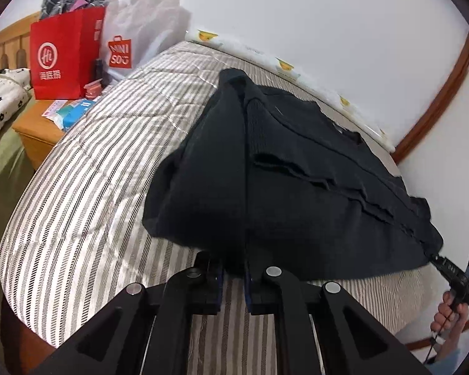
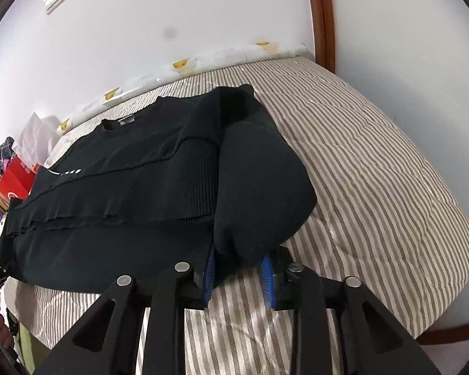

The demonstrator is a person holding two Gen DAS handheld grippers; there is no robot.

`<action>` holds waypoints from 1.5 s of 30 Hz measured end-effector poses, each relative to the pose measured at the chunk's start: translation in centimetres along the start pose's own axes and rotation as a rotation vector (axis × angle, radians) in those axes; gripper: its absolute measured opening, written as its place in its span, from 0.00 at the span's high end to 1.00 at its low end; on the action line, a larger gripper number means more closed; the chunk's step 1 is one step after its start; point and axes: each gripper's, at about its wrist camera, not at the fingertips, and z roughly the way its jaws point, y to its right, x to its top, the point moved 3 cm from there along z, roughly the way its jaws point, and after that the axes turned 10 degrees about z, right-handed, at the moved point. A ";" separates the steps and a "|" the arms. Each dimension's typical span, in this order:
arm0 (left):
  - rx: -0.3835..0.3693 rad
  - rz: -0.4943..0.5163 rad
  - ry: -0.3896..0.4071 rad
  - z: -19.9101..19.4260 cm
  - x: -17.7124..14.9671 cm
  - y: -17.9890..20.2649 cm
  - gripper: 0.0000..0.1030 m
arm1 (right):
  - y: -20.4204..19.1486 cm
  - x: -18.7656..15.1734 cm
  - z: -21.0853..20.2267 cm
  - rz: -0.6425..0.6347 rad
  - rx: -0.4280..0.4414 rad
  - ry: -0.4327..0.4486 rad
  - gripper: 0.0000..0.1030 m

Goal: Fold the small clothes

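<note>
Black sweater point(image 1: 297, 168) lifted above striped bed point(image 1: 87, 168) near edge; left gripper point(image 1: 234, 276) pinches hem narrow, right gripper point(image 2: 239, 270) clamps bunched hem wider.

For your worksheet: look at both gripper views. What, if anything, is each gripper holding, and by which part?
Both hold the black sweater. The left gripper pinches its near hem at one corner; the right gripper has the other corner's bunched fabric between its pads.

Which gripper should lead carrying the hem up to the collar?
Left, probably. The left gripper is pinched flat on the sweater hem. The right gripper stands wider around a bunched fold, so its hold looks looser. Both are at the near edge.
</note>
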 end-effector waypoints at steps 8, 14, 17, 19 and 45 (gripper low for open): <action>-0.050 0.077 0.026 -3.1 -0.1 1.7 0.72 | -1.0 0.5 -4.0 -0.054 -0.037 0.112 0.67; -0.048 0.132 0.036 -2.6 1.9 3.9 0.67 | -4.6 0.6 -4.7 -0.117 0.055 0.131 0.60; -0.064 0.139 0.060 -2.7 2.8 4.8 0.67 | -6.8 -0.3 -2.6 -0.163 0.094 0.071 0.60; -0.087 0.154 0.074 -2.7 3.4 5.3 0.66 | -7.6 -1.2 -1.1 -0.185 0.094 0.030 0.60; 0.096 0.313 -0.014 7.1 9.2 6.5 0.64 | -9.7 1.3 6.0 -0.242 -0.077 -0.013 0.76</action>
